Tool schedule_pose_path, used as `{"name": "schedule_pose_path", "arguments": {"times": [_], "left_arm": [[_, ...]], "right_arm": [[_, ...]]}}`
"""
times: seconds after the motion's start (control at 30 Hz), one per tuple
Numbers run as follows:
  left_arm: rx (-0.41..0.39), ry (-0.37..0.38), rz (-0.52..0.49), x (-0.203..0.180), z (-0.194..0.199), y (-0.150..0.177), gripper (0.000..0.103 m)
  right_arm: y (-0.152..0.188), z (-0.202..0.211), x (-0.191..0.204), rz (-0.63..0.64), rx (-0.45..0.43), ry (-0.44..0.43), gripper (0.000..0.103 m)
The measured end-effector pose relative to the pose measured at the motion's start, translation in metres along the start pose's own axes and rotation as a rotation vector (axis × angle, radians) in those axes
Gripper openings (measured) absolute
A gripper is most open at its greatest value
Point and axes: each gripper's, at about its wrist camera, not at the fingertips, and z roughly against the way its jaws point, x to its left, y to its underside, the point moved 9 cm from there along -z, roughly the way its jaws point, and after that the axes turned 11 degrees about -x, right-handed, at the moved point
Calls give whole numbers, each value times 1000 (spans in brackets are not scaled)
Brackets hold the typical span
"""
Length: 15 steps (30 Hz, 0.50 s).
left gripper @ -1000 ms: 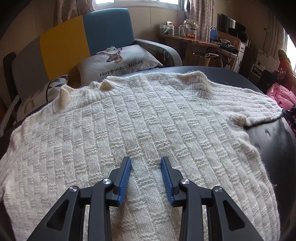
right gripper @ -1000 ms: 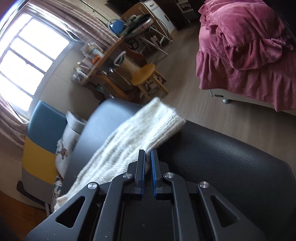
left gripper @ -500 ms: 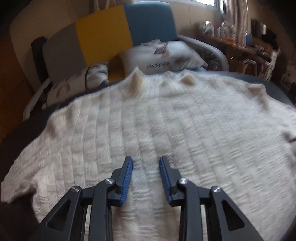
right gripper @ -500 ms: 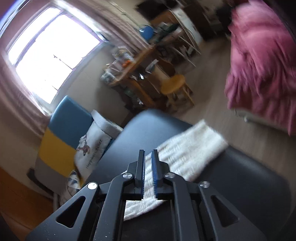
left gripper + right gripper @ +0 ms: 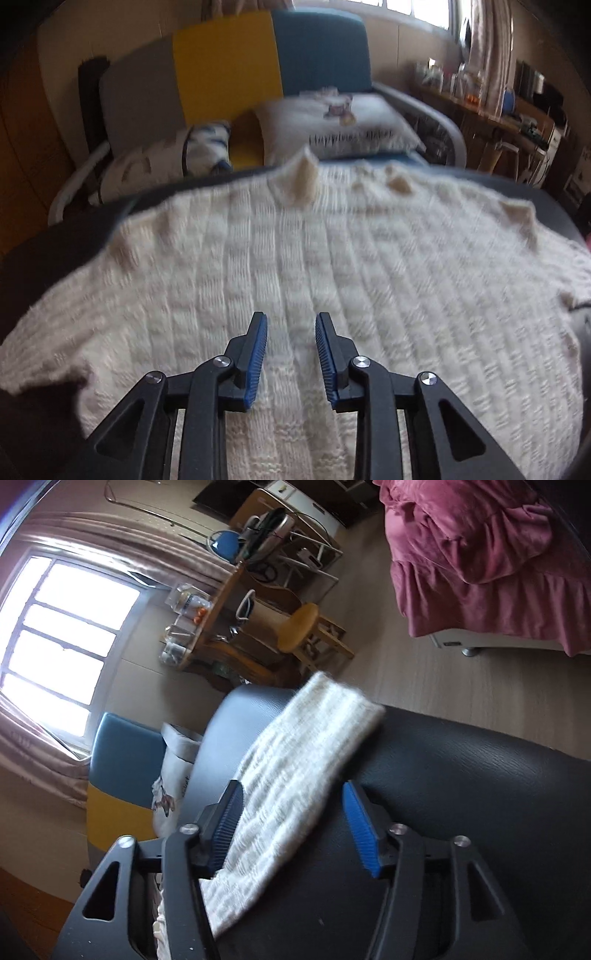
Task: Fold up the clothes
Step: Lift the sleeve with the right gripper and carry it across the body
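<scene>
The left gripper (image 5: 290, 323) hovers over the cream sweater (image 5: 332, 266) spread across the dark table (image 5: 55, 251), jaws closing, pinching nothing. The right gripper (image 5: 291, 794) is opening; the sweater's sleeve (image 5: 295, 768) lies loose between them, reaching the table's far edge.

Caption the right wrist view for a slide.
Right gripper opening over a cream sweater sleeve lying on the dark table.
</scene>
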Motion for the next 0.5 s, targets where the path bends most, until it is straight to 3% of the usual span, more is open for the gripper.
{"name": "schedule_pose_path", "arguments": {"times": [0.07, 0.13, 0.2, 0.33, 0.5], "left_arm": [[-5, -8, -15, -2, -1, 5, 29], [-13, -17, -32, -4, 0, 6, 29], [-6, -16, -33, -3, 0, 6, 29], [4, 0, -38, -3, 1, 5, 29], [7, 17, -13, 2, 8, 2, 29]], "right_arm": [[1, -6, 4, 41, 3, 22, 66], [5, -10, 14, 180, 10, 100, 61], [10, -15, 15, 201, 15, 127, 6], [16, -20, 20, 228, 13, 157, 6], [12, -3, 59, 262, -23, 56, 6]]}}
